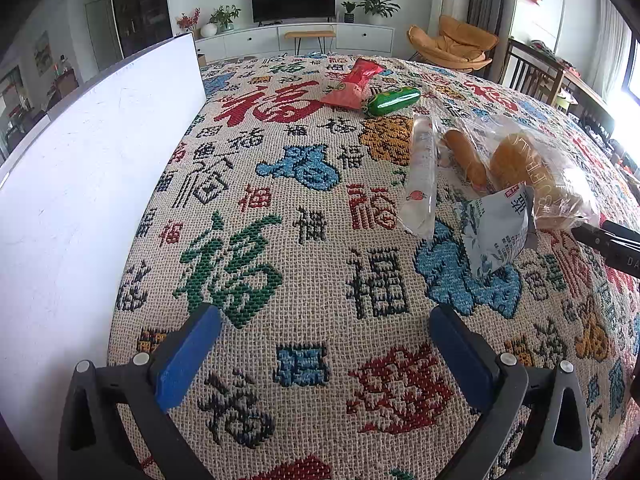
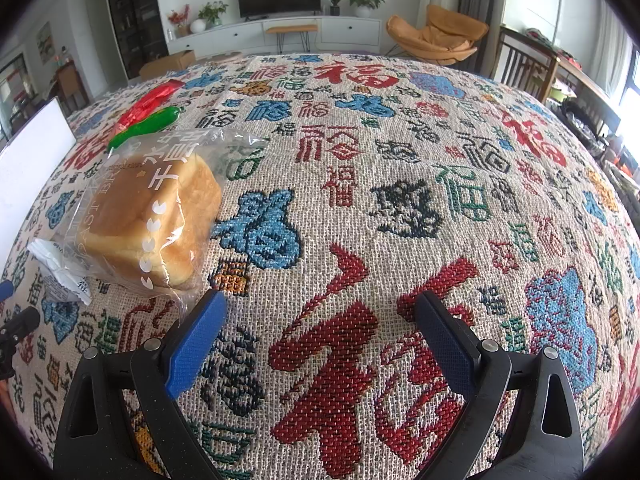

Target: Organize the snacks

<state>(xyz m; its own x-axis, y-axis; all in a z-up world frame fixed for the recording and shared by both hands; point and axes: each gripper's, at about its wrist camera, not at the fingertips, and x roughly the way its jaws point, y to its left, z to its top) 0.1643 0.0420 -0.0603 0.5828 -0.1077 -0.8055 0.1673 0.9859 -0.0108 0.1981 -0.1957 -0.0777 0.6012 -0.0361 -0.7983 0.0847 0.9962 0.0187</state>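
Left gripper (image 1: 326, 318) jaws apart, nothing between them, over bare patterned tablecloth (image 1: 280, 208). Right gripper (image 2: 320, 306) jaws also apart, nothing held; its left blue pad (image 2: 196, 344) sits just beside the edge of the bread bag's wrapper.

Snacks are clustered on the cloth. Left wrist view shows more: red packet (image 1: 354, 84) and green packet (image 1: 394, 101) touching at the far end, then a long clear packet (image 1: 420, 172), a sausage-like roll in clear wrap (image 1: 466, 156), the bagged bread (image 1: 536, 168), and a pale blue-white pouch (image 1: 496, 228) leaning against the bread bag. The right gripper's tip pokes in at the right edge, near the pouch.

Right wrist view only gets the bagged bread (image 2: 156, 216) close up, a corner of the pouch (image 2: 60, 272) under its near-left side, and the green packet (image 2: 148, 126) and red packet (image 2: 150, 102) behind it. Long clear packet and roll are hidden there.

White board (image 1: 80, 184) stands upright along the left of the cloth; right wrist view catches just a sliver of it (image 2: 32, 160).
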